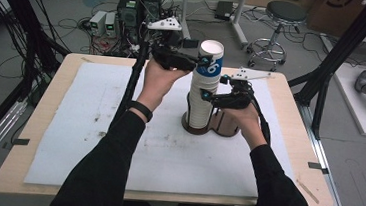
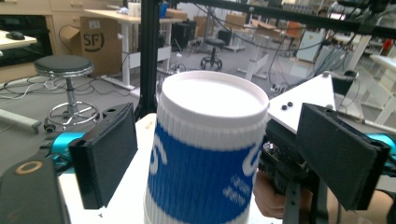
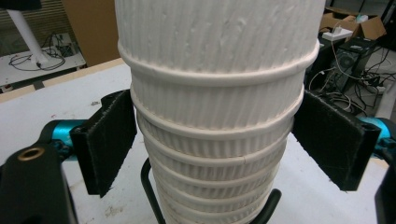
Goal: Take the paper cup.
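Black-sleeved forearms carry both tongs to the upright stack of cups (image 1: pixel 202 102): the left tongs (image 1: pixel 205 62) straddle the blue-banded top cup (image 1: pixel 210 57), jaws wide and apparently not pressing, while the right tongs (image 1: pixel 205 96), lower down, flank the white ribbed cups, contact unclear.

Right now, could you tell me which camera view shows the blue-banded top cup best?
The left gripper view: the top cup sits close, its white rim and blue band plain. The high view shows it small atop the cup stack. The right gripper view shows white ribbed cups lower down.
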### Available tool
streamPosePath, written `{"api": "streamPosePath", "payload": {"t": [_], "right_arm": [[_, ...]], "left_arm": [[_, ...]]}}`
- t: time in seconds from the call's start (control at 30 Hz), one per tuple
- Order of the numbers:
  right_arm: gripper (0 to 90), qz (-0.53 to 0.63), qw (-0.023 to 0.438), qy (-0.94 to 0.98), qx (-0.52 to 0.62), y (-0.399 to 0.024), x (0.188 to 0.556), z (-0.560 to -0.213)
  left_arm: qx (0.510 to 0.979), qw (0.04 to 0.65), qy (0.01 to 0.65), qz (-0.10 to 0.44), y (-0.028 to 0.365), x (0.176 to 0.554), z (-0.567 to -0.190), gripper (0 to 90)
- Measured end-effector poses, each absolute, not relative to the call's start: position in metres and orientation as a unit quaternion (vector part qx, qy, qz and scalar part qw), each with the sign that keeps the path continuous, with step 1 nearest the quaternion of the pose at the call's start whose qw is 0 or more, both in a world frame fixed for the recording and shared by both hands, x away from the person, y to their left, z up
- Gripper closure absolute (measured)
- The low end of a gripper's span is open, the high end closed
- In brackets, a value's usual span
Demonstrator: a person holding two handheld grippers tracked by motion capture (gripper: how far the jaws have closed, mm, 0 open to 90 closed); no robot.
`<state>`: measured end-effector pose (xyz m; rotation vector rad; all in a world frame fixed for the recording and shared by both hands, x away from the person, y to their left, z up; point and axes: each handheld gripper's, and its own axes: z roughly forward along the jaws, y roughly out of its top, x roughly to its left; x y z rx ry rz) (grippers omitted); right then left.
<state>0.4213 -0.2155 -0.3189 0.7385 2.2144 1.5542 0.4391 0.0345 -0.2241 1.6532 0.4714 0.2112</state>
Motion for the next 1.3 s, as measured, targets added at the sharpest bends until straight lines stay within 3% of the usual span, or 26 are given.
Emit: {"api": "streamPosePath", "payload": {"t": [0.2,0.3,0.37,0.87,1.3], "right_arm": [[14.7,0.546,0.169,0.779,0.258,-0.215,0.421,-0.319],[14.7,0.545,0.168,0.779,0.259,-0.216,0.421,-0.319],[14.7,0.545,0.169,0.780,0.258,-0.216,0.421,-0.319],[14.8,0.543,0.171,0.780,0.259,-0.215,0.420,-0.318],[14.8,0.543,0.171,0.780,0.260,-0.215,0.420,-0.318]], "left_arm": [[0.735,0.639,0.209,0.088,0.021,0.450,-0.219,16.3],[0.737,0.638,0.203,0.090,0.019,0.451,-0.217,27.3],[0.736,0.640,0.200,0.090,0.018,0.452,-0.217,29.0],[0.736,0.642,0.195,0.093,0.021,0.450,-0.210,29.7],[0.718,0.660,0.186,0.123,0.024,0.443,-0.175,29.7]]}}
